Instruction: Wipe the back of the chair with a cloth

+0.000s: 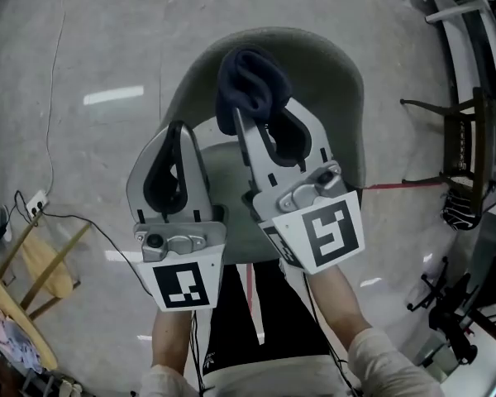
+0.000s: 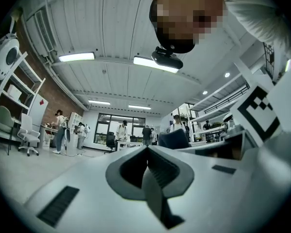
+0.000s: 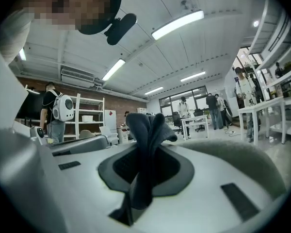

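We pinch the bunched dark blue cloth (image 1: pixel 250 81) between the jaws of our right gripper (image 1: pixel 266 122), over the grey-green chair (image 1: pixel 335 89); we cannot tell whether it touches. Our left gripper (image 1: pixel 180 131) hangs just beside it, jaws pressed together, empty

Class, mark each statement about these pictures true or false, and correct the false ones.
1. The right tongs are shut on a dark cloth. True.
2. In the head view, a white cable runs over the floor left of the chair. True.
3. The left tongs grip a second cloth. False: they are shut on nothing.
4. The cloth lies on the floor. False: the right tongs hold it over the chair.
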Demonstrator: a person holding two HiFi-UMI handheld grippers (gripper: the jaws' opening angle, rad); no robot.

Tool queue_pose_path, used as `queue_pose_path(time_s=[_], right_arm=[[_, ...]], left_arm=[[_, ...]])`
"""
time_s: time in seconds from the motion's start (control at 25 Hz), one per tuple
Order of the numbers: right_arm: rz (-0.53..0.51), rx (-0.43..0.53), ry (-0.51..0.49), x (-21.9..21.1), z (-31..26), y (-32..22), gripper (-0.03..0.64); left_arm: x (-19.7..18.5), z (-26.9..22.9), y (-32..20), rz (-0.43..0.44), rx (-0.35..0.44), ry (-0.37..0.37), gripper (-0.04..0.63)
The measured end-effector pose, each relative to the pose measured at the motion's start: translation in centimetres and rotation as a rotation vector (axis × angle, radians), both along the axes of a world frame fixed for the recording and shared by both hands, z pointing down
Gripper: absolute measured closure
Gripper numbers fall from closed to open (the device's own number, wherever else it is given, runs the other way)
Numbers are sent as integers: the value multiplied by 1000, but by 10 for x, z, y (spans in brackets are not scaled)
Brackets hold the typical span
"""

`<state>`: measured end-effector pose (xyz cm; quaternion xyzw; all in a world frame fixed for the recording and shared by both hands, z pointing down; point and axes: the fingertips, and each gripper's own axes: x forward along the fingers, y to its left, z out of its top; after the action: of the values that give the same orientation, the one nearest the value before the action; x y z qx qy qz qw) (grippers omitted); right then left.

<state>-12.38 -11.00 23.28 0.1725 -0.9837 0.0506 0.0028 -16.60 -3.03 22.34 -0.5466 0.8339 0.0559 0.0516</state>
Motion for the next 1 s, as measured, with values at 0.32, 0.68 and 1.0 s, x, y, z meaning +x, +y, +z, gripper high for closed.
queue_pose_path(time_s=[0.32, 0.68, 1.0], right_arm=[[-9, 20, 8, -29, 22, 11, 557], [72, 148, 31, -55, 22, -1, 557], [187, 188, 54, -39, 24, -27, 557]], left_arm=[[-8, 10, 13, -30, -8, 9, 581], [-14, 23, 21, -45, -45, 1, 580], [-11, 27, 9, -25, -48, 5, 581]])
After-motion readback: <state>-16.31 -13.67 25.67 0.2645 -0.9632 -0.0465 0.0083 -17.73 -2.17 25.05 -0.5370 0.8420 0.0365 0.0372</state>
